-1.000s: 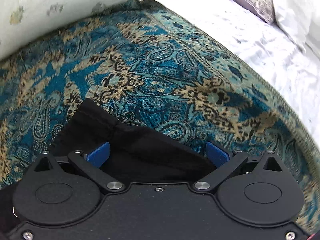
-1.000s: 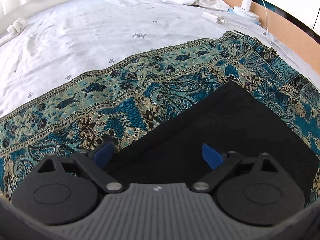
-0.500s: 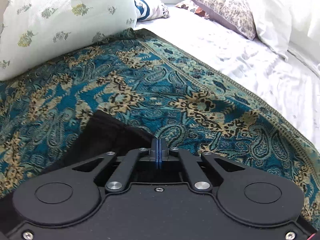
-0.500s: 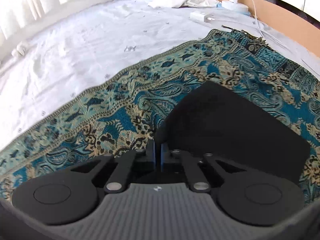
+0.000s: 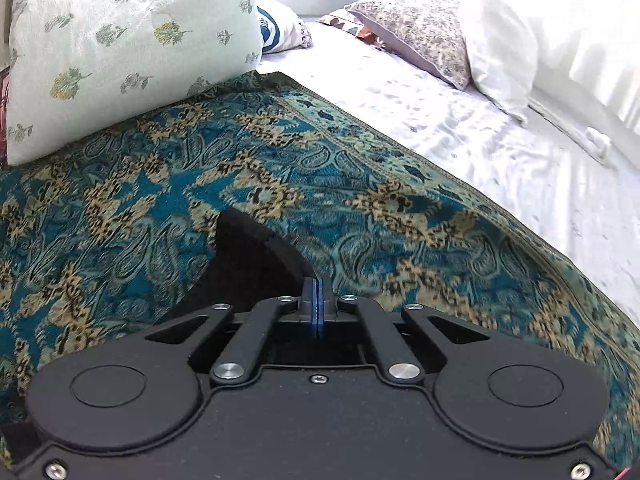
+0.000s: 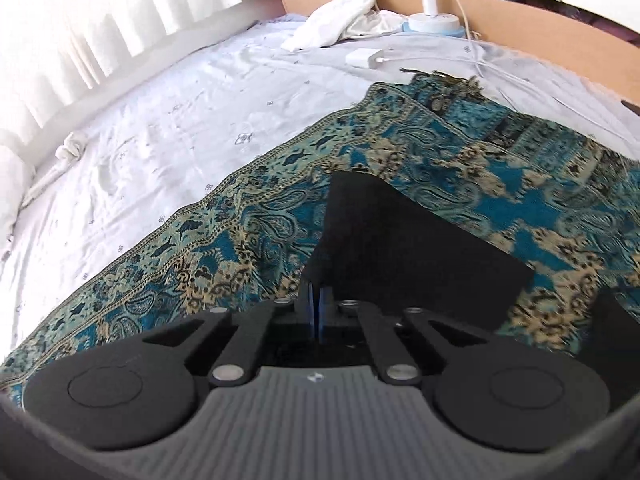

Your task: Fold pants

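Note:
The black pants (image 5: 248, 256) lie on a teal and gold paisley throw (image 5: 360, 200) spread over a bed. In the left wrist view my left gripper (image 5: 317, 286) is shut on the pants' edge, and the cloth rises in a peak to the left of the blue pads. In the right wrist view my right gripper (image 6: 317, 292) is shut on the black pants (image 6: 400, 248), whose corner lifts off the throw (image 6: 240, 240) while the rest slopes down to the right. How much cloth hangs beneath each gripper is hidden.
A floral pillow (image 5: 128, 48) rests on the throw's far left end, with patterned pillows (image 5: 420, 32) beyond. White sheet (image 6: 160, 120) borders the throw. A charger (image 6: 364, 58), cables, a white cloth (image 6: 340, 28) and a round device (image 6: 434, 24) sit by the wooden bed frame.
Both grippers went from open to shut on the pants' edge, then rose and pulled back, lifting the black cloth into peaks off the throw.

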Demonstrator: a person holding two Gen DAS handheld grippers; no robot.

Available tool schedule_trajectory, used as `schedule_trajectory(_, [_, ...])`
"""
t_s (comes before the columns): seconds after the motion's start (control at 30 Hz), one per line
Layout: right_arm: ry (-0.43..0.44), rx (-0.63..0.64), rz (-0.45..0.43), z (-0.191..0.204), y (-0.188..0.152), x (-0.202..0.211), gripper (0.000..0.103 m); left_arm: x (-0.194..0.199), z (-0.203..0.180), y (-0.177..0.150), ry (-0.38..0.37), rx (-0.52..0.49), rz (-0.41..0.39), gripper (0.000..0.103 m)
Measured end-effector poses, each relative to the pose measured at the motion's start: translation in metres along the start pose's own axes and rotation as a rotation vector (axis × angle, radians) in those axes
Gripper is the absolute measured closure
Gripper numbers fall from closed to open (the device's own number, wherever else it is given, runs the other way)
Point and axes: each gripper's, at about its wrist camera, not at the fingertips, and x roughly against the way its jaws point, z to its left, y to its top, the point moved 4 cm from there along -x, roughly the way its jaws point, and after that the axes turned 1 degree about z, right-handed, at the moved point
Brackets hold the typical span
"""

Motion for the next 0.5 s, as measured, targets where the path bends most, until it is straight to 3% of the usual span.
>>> schedule_trajectory(0.5, [0.063, -0.01, -0.001, -0.083, -0.039, 0.069, 0.099, 0.082, 0.062, -0.047, -0.09, -0.056, 0.0, 0.102])
